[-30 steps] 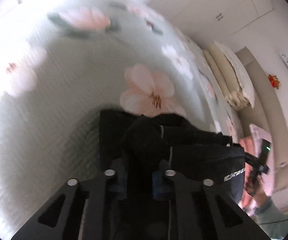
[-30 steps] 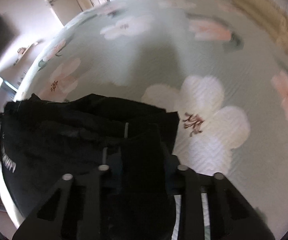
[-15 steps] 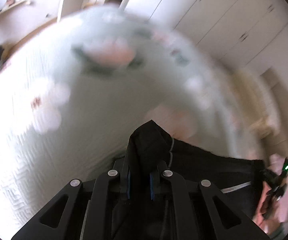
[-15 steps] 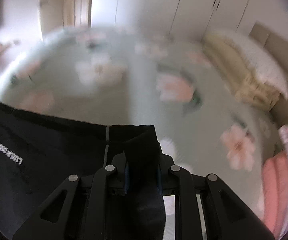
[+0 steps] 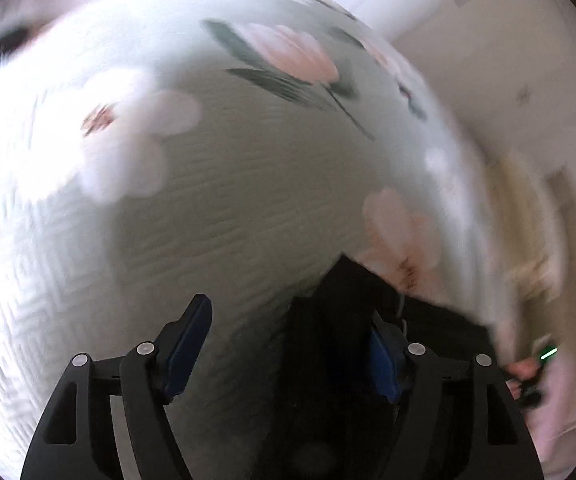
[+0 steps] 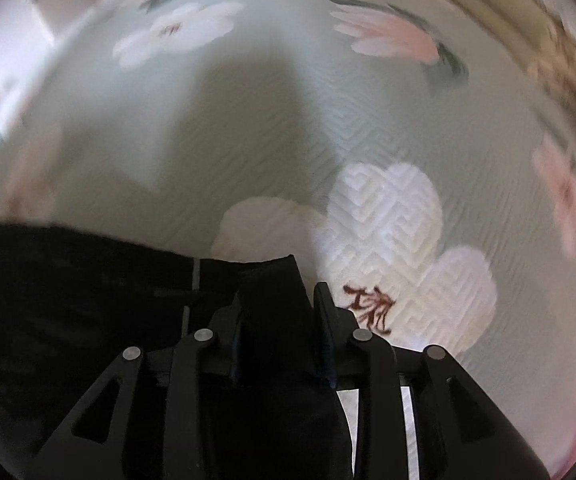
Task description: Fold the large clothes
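Two grippers point steeply down at a bed. The left gripper has just been opening: its jaws stand wide apart, its left finger bare over the quilt, while a fold of the black garment lies against the blue pad of the right finger and fills only that side of the gap, so the cloth is released rather than clamped. The right gripper has also just been opening a little; its jaws stand narrow, with a bunched fold of the garment rising between them and filling the gap, though whether the pads press on it cannot be told from this view. From that fold the garment spreads to the left in the right wrist view, lying flat and dark on the quilt, with a thin pale line along a seam. In the left wrist view the same cloth runs to the right toward a person's hand at the edge of the frame, which carries a dark device with a green light. The quilt is pale green with a woven pattern, printed with large white and pink flowers; a white flower lies just right of the right gripper. Farther off, blurred cream bedding is piled at the far right.
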Motion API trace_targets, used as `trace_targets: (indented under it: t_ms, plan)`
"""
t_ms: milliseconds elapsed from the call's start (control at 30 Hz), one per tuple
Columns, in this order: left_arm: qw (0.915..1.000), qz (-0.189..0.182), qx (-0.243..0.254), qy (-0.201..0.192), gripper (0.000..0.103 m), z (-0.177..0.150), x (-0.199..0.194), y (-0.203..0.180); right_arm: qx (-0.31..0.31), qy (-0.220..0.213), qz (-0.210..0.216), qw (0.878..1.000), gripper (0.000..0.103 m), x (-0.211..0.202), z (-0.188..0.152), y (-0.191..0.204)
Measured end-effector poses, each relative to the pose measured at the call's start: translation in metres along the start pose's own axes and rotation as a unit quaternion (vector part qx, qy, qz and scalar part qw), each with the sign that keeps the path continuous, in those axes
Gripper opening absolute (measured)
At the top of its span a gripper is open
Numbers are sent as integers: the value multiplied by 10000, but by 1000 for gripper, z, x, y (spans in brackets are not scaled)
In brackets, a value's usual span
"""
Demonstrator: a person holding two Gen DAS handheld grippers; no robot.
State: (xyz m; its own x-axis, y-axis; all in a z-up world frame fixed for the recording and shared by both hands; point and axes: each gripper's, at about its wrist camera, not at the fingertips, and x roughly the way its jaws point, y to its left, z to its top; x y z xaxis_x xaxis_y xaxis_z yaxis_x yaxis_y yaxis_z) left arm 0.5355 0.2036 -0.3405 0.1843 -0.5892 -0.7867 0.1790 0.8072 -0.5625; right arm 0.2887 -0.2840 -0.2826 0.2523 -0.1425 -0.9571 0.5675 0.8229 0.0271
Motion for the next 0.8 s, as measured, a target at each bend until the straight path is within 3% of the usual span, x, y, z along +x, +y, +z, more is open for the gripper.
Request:
trace_targets:
  t_ms: [33,67,167,267,400,467,533,600,633,733,800]
  plan:
    - [9998,-51,-167,60,75,1,-8,9,238,-52,263,9994,39,-9,-2,-10]
    - [9998,122,-136,-39,75,1,-22,12,472,-163,411,9979,54,-21,-6,-19]
    - [9947,816,380,-489,72,-5,-62,-1,836,-632,549,9930,61,-65,-23,-36]
    - [9925,500,953,-585,72,-27,-95,-40,665,-885,671,9916,61,-114,-42,-27]
    - [9821,-33,1826,-459,72,-88,-111,-119,-441,-979,619,9923,61,-171,-71,34]
    - [9744,-482,2183,-234,72,-126,-103,-160,-968,-932,718,9883,61,-187,-87,75]
    - [9660,-582,2518,-78,71,-156,-88,-190,-1202,-796,976,9847,61,-186,-96,106]
    - [9534,-542,2962,176,43,-185,-62,-213,-1367,-650,1163,9816,61,-172,-104,134]
    - [9504,-371,3062,403,42,-198,-38,-217,-1461,-601,1163,9806,59,-159,-109,148]
    - [9554,25,2842,809,41,-212,15,-198,-1447,-68,1064,9837,59,-98,-121,166]
    - [9658,-172,2439,858,38,-211,36,-174,-1347,285,955,9859,60,-53,-131,167]
